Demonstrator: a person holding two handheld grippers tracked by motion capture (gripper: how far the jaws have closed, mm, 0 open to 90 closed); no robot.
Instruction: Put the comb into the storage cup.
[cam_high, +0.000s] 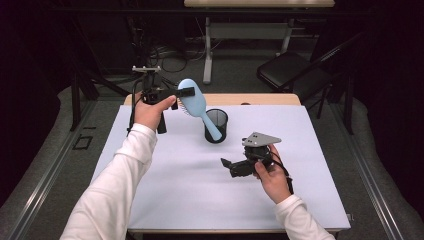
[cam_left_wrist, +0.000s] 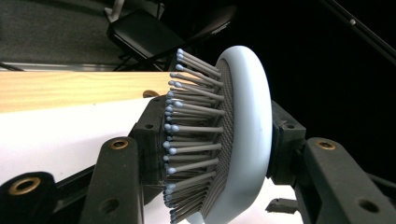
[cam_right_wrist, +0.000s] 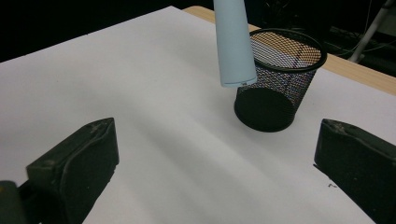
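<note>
We have the pale blue plastic hairbrush with grey ball-tipped bristles (cam_high: 193, 97) clamped by its head in the left gripper (cam_high: 186, 92), one jaw against the bristle side and the other on the smooth back, as the left gripper view shows plainly. The brush hangs in the air, head up, its handle slanting down toward the black wire-mesh pencil cup (cam_high: 216, 125) that stands upright on the white table cover (cam_high: 165, 175). In the right gripper view the tip of the handle (cam_right_wrist: 235, 56) sits in front of the cup's near rim, and we cannot tell for sure whether it is above the opening or just short of it. The right gripper (cam_high: 229, 166) rests low over the table near the cup, its jaws spread wide with nothing between them. We judge the step to be seating the handle in the cup, so we should line the tip up over the middle of the opening before we lower it, and bring the brush closer to upright so that the handle does not catch the rim. The cup looks light and could tip, so we could steady it with the free gripper and loosen our hold only once the handle rests inside.
</note>
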